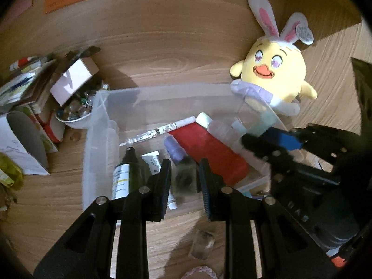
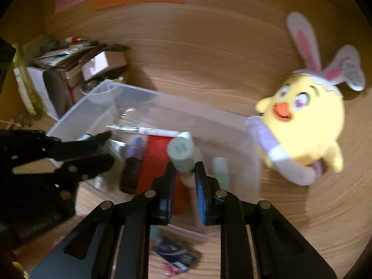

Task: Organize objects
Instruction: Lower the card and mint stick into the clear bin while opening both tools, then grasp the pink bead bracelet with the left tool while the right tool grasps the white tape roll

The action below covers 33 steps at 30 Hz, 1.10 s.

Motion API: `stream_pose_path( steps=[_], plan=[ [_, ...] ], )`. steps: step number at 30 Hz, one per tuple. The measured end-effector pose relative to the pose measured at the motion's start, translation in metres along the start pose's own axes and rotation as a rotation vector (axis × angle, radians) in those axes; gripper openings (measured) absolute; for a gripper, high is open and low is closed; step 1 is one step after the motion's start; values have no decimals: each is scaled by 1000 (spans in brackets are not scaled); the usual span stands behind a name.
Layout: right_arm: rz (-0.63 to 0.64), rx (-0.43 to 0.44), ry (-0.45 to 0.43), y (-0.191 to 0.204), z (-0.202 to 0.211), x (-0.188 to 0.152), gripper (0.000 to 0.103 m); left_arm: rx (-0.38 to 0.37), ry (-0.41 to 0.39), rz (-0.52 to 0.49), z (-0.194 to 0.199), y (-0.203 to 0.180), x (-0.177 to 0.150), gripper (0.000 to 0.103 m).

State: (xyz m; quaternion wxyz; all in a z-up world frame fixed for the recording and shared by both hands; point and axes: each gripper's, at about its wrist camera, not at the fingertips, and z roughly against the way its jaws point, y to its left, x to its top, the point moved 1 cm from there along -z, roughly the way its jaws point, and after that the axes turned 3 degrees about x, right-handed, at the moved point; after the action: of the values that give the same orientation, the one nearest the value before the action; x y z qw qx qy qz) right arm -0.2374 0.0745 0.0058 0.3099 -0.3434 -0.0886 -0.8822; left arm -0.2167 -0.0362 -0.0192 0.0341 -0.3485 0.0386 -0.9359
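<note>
A clear plastic bin (image 1: 97,125) (image 2: 76,109) sits on the wooden table and holds a red flat case (image 1: 209,148), a white pen (image 1: 160,130), a dark green bottle (image 1: 126,174) and a purple-capped bottle (image 1: 173,148). My left gripper (image 1: 184,176) is shut on a small clear block with a dark centre (image 1: 184,181) above the bin's near side. My right gripper (image 2: 184,174) is shut on a pale green tube (image 2: 182,153), held over the bin; it also shows in the left wrist view (image 1: 267,137).
A yellow chick plush with bunny ears (image 1: 274,74) (image 2: 304,125) leans on the bin's right end. A pile of books, boxes and a bowl of small items (image 1: 74,111) stands left of the bin. A small clear jar (image 1: 201,244) and a dark blue packet (image 2: 174,255) lie on the near table.
</note>
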Motion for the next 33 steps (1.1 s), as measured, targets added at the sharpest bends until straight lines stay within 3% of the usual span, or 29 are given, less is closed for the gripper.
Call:
stream_pose_path(
  steps=[2, 4, 6, 12, 18, 27, 33],
  plan=[
    [3, 35, -9, 4, 4, 0, 31, 6, -16, -2, 7, 2, -1, 26],
    [5, 43, -27, 8, 10, 0, 36, -2, -30, 1, 15, 4, -2, 28],
    [2, 58, -44, 10, 18, -1, 36, -8, -46, 0, 25, 6, -7, 30],
    [-3, 105, -68, 13, 44, -17, 39, 10, -89, -33, 51, 3, -30, 47],
    [1, 151, -77, 19, 65, -44, 51, 23, -88, -70, 65, 0, -58, 65],
    [10, 280, -34, 46, 81, -96, 53, 18, -6, -37, 65, 11, -107, 67],
    [26, 321, 46, 66, 60, -122, 54, 17, 50, 0, 66, 19, -140, 67]
  ],
)
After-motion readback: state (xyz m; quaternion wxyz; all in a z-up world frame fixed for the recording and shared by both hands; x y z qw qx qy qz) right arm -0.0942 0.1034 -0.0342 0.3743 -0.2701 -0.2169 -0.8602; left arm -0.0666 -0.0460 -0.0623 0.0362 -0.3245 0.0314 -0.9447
